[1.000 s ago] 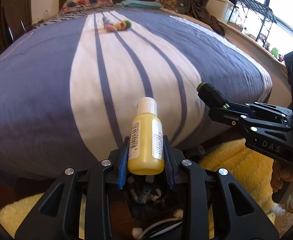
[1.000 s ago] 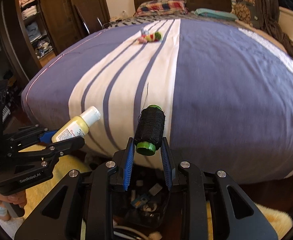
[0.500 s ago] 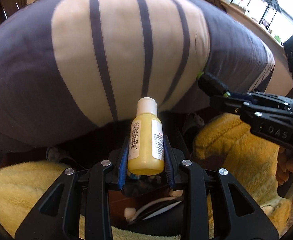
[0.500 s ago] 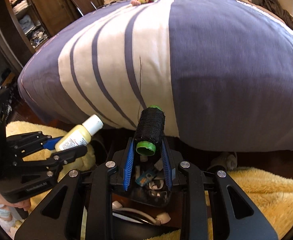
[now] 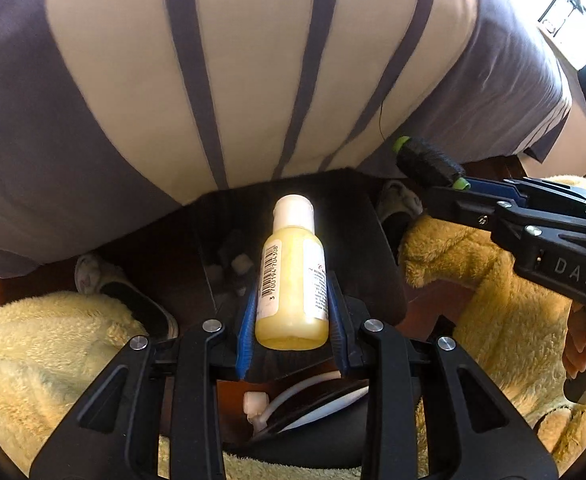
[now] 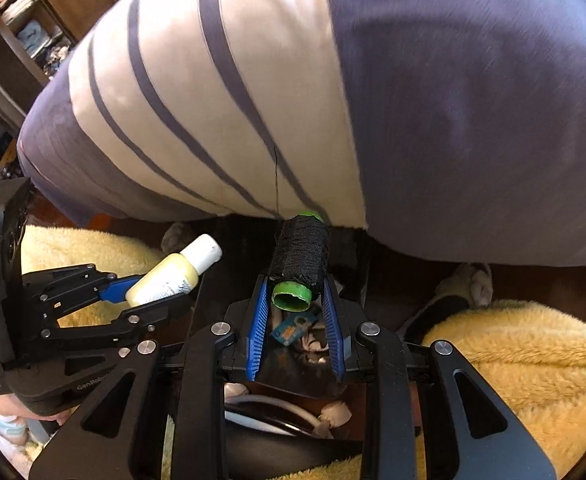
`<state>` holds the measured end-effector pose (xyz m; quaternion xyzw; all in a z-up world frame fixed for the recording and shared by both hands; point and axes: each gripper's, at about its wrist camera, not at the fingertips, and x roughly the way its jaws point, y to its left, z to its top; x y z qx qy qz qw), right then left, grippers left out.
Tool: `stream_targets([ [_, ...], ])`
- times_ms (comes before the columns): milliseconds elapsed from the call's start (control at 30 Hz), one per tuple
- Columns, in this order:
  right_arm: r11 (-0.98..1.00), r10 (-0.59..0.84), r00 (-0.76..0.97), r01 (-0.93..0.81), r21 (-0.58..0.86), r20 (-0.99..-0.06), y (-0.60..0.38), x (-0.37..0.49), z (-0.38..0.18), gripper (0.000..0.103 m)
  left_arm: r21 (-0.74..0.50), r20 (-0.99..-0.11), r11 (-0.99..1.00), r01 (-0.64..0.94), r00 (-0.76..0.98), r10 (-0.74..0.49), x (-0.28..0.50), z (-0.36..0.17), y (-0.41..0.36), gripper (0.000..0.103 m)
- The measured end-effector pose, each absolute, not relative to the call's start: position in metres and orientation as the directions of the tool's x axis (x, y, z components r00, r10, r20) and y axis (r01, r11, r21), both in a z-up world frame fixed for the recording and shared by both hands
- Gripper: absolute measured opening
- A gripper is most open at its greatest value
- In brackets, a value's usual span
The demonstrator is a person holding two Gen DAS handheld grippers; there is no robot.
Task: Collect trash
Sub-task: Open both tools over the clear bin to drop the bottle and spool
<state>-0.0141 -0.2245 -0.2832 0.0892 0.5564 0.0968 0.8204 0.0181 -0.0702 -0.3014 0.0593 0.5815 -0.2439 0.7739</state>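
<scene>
Two pieces of trash hang over a dark bin [image 5: 377,248] at the foot of a striped bed [image 5: 253,72]. The left hand-held gripper [image 5: 291,320] is clamped on a small yellow bottle [image 5: 293,280] with a white cap, held by its lower body, cap pointing toward the far wall of the bin. To its right, the right hand-held gripper [image 6: 297,308] is clamped on a spool of black thread [image 6: 301,256] with green ends, gripped near its lower end. A loose strand of thread [image 6: 276,184] runs from the spool up across the white stripe of the bedspread.

Both items sit above the bin's opening, where scraps [image 6: 293,330] already lie inside. Fluffy yellow rugs [image 5: 41,360] flank the bin left and right, and a slipper [image 5: 93,280] rests on the floor just beside its left wall.

The risks lie in the release. The strand may be caught on the bedspread; if so, it could hold the spool back or swing it wide of the bin. The bottle, round and smooth, could glance off the rim and roll into the rug or under the bed if the jaws part before it is well over the opening. The two tools are near each other and could knock together.
</scene>
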Motion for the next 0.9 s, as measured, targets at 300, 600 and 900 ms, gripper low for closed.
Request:
stream_targets([
  [300,0.962,0.274,0.283,-0.068,0.266,-0.919,-0.211,-0.004,-0.309,0.028,-0.216,-0.945,0.873,0.438,0.131,-0.300,0.021,-0.324,-0.072,0.030],
  [600,0.961,0.274,0.273,-0.041,0.273,-0.922,-0.215,0.003,-0.312,0.029,-0.232,-0.946,0.873,0.428,0.110,-0.305,0.025,-0.333,-0.073,0.035],
  [900,0.970,0.234,0.308,-0.010,0.243,-0.922,-0.222,-0.001,-0.306,0.066,-0.209,-0.944,0.881,0.424,0.147,-0.294,0.024,-0.324,-0.070,0.058],
])
